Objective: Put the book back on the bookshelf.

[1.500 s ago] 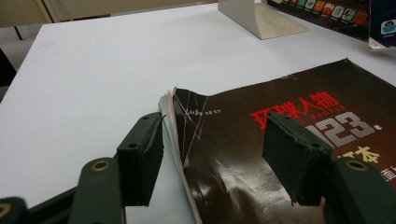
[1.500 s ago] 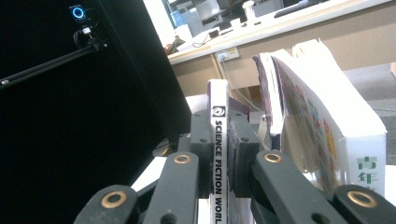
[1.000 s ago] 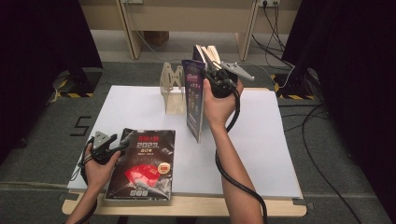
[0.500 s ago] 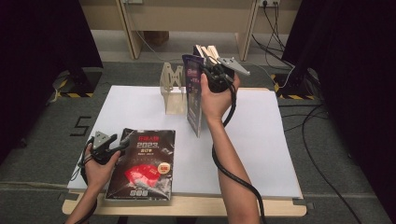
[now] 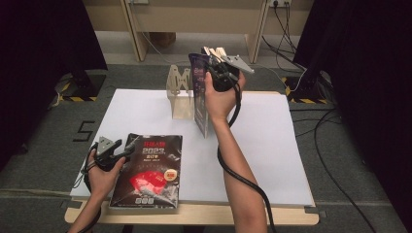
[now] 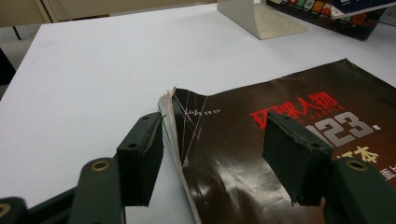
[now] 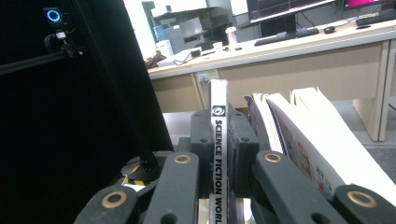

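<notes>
The right gripper (image 7: 219, 179) is clamped on the spine of an upright magazine (image 5: 200, 92) at upper centre; thin and floppy, it is best held there. The left gripper (image 6: 212, 156) is spread, empty.

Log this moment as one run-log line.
right gripper: shut on upright magazine, beside bookend | left gripper: open, straddling corner of flat magazine | table
</notes>
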### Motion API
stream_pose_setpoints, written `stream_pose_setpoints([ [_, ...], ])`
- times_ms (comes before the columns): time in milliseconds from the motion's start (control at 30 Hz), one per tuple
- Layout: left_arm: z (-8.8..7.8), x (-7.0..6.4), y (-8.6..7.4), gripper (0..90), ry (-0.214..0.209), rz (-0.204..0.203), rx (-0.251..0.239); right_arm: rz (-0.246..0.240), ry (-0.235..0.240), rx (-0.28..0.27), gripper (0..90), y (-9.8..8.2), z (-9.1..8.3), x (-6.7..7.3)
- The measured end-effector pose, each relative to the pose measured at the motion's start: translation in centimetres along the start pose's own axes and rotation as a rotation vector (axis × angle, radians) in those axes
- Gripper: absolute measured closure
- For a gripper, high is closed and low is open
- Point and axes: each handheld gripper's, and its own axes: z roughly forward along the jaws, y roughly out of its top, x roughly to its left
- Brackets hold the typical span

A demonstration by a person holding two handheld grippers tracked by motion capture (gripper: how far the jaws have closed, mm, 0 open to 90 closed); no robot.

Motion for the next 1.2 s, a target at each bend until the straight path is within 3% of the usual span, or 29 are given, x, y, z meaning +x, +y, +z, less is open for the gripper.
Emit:
stream_pose_setpoints([
  [1200,0.0,0.0,0.0,37.5,-0.002,-0.002,-0.006,-0.067,-0.061,-0.005,83.5,-0.4,5.1,1.0],
])
